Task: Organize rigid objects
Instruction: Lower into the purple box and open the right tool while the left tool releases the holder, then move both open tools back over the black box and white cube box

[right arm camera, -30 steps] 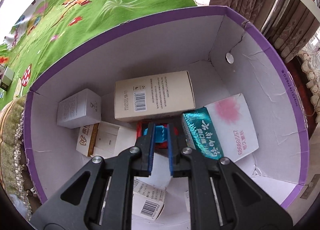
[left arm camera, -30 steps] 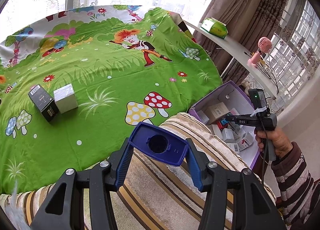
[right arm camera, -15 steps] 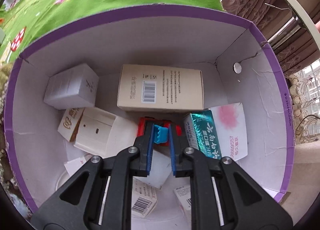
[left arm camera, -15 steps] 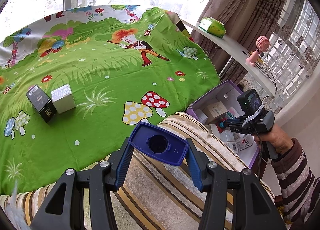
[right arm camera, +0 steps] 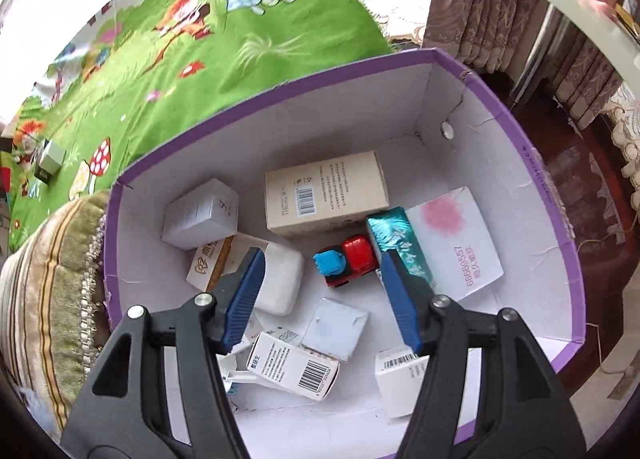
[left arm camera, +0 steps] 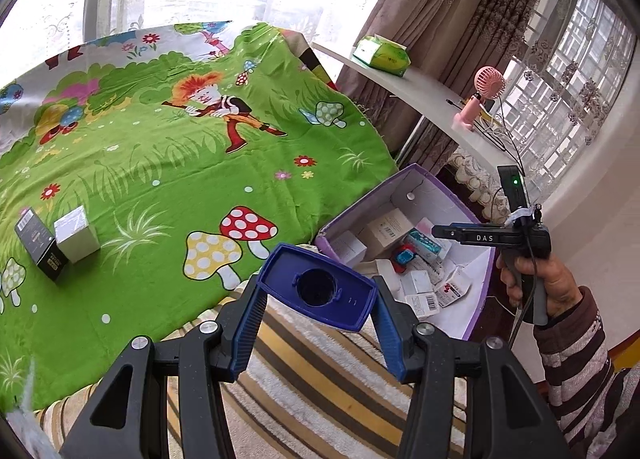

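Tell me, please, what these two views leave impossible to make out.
- Blue plastic piece, left wrist view: only its top face shows; the rest is hidden.
- Purple box, right wrist view: the near corners are covered by the right tool.
- Black box, left wrist view: print too small.

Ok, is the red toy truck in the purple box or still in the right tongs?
In the box. The red toy truck lies on the purple box floor, below the opening right tongs, untouched.
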